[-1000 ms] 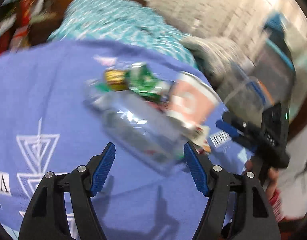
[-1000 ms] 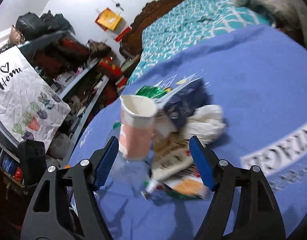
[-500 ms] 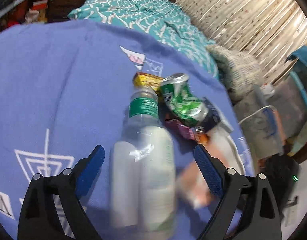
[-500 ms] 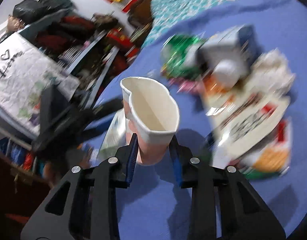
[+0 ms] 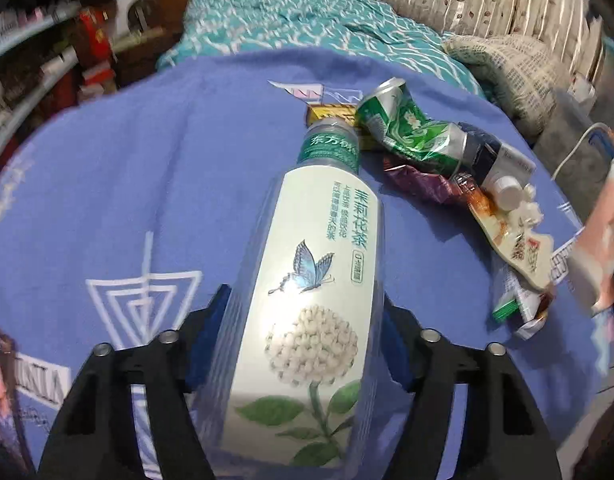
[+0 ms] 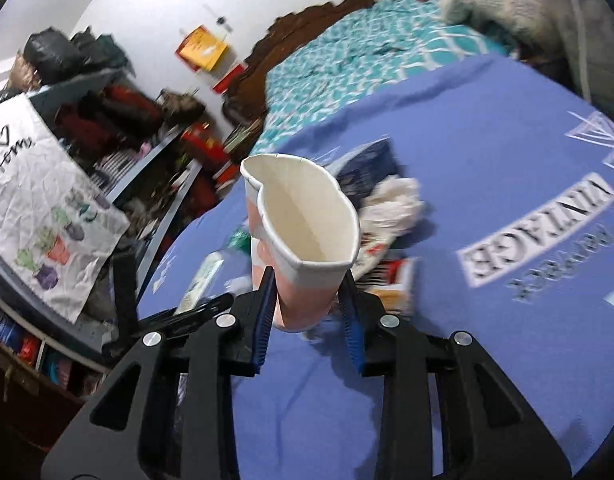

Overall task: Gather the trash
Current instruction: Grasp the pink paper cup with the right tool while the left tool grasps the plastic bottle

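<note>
Bottle (image 5: 307, 312): lying flat, cap pointing away from left gripper (image 5: 305, 332), whose jaws just closed onto its sides.
Cup (image 6: 303, 236): upright, squashed, empty; right gripper (image 6: 309, 312) pinches it.

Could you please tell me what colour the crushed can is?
The crushed can is green with white swirls, best seen in the left wrist view.

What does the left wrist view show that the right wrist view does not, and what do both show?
Only the left view shows the crushed green can and the purple wrapper, with the left tool around the bottle, its jaws having just been closing. Only the right view shows the right tool squeezing the paper cup, and the shelves. Both show the blue cloth and teal bedding.
</note>
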`<state>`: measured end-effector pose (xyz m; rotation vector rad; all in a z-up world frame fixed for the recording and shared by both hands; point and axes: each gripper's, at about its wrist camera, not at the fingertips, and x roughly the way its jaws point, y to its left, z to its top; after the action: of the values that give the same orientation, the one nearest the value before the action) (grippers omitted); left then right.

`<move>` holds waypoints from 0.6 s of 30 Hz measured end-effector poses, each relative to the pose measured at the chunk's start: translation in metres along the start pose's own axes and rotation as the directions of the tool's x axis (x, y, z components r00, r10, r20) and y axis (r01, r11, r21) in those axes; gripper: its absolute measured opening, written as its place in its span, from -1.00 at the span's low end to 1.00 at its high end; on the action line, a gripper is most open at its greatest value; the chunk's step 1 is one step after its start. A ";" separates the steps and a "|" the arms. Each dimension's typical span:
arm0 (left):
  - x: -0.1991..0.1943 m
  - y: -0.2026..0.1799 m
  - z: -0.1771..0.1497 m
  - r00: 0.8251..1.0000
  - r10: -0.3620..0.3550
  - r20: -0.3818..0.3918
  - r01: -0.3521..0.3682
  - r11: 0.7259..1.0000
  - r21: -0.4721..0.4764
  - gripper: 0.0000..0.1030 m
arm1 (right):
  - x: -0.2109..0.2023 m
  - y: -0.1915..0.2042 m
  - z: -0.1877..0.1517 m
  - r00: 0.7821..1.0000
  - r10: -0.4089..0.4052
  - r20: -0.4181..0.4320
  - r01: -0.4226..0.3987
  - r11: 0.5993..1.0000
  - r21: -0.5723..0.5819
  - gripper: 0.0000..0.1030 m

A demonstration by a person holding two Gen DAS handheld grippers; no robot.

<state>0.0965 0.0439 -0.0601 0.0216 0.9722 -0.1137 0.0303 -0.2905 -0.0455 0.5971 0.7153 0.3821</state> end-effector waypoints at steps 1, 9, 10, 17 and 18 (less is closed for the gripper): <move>-0.003 -0.001 -0.002 1.000 0.001 0.003 -0.001 1.000 0.003 0.15 | -0.003 -0.005 -0.001 1.000 -0.009 0.005 0.009 1.000 0.013 -0.34; -0.069 -0.014 0.000 0.975 -0.162 0.155 0.161 0.987 0.021 0.13 | -0.044 -0.049 -0.003 0.991 -0.099 0.090 0.089 0.990 0.113 -0.34; -0.075 -0.021 0.001 0.969 -0.182 0.166 0.178 0.983 0.040 0.13 | -0.048 -0.053 -0.005 0.989 -0.111 0.099 0.099 0.988 0.119 -0.34; -0.074 -0.098 0.013 0.938 -0.332 0.102 0.306 0.929 0.207 0.13 | -0.073 -0.086 -0.010 0.971 -0.197 0.133 0.170 0.967 0.191 -0.34; -0.071 -0.109 0.015 0.934 -0.346 0.087 0.320 0.920 0.228 0.13 | -0.076 -0.089 -0.010 0.969 -0.207 0.138 0.178 0.964 0.198 -0.34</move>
<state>0.0582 -0.0595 0.0104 0.0423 0.8267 -0.5281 -0.0186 -0.3947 -0.0695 0.7169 0.6541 0.0861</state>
